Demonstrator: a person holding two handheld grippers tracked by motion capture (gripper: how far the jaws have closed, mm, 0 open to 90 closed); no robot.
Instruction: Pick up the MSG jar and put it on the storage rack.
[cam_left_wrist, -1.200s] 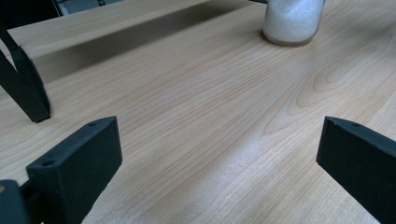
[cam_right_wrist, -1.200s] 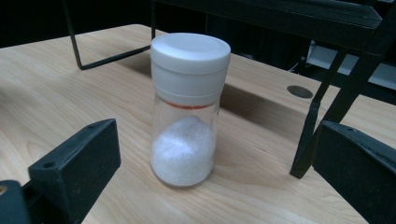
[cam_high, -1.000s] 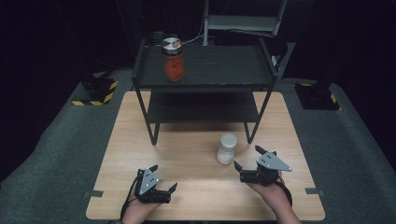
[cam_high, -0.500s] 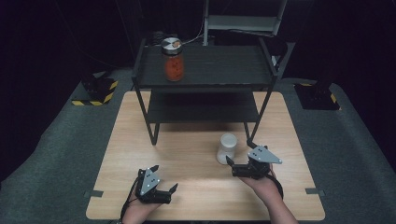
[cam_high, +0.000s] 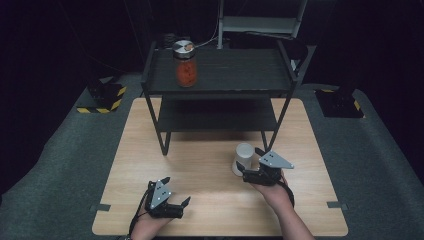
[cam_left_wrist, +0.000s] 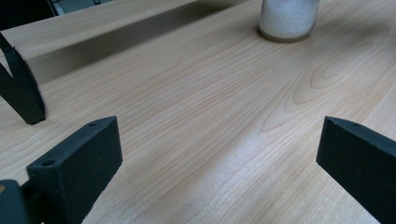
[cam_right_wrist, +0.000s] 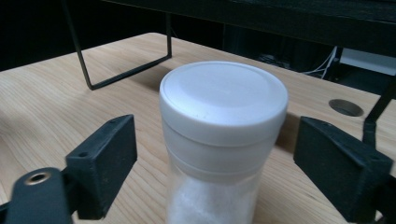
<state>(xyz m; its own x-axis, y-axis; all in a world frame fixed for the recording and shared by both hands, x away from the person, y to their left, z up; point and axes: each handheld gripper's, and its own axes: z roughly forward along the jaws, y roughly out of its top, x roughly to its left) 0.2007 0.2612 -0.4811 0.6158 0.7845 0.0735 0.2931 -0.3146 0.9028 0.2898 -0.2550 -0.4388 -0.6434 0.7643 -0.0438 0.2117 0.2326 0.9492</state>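
A white-lidded jar of white powder (cam_high: 243, 157) (cam_right_wrist: 224, 135) stands on the wooden table (cam_high: 210, 170), in front of the black shelf's right legs. My right gripper (cam_high: 249, 161) (cam_right_wrist: 222, 161) is open, one jaw on each side of the jar and neither touching it. Near the front edge, left of centre, my left gripper (cam_high: 176, 190) (cam_left_wrist: 219, 154) is open and low over bare wood; the left gripper view has the white jar (cam_left_wrist: 288, 18) farther off. A jar with red contents and a metal lid (cam_high: 185, 65) stands on the shelf's top tier, at its left.
A black two-tier shelf (cam_high: 220, 75) takes up the back half of the table, and its leg (cam_left_wrist: 21, 88) appears at the left of the left gripper view. A cable hole (cam_right_wrist: 345, 107) lies in the wood beyond the jar. Grey carpet surrounds the table.
My right gripper has moved left and forward until its open jaws flank the white jar. The left gripper has hardly moved.
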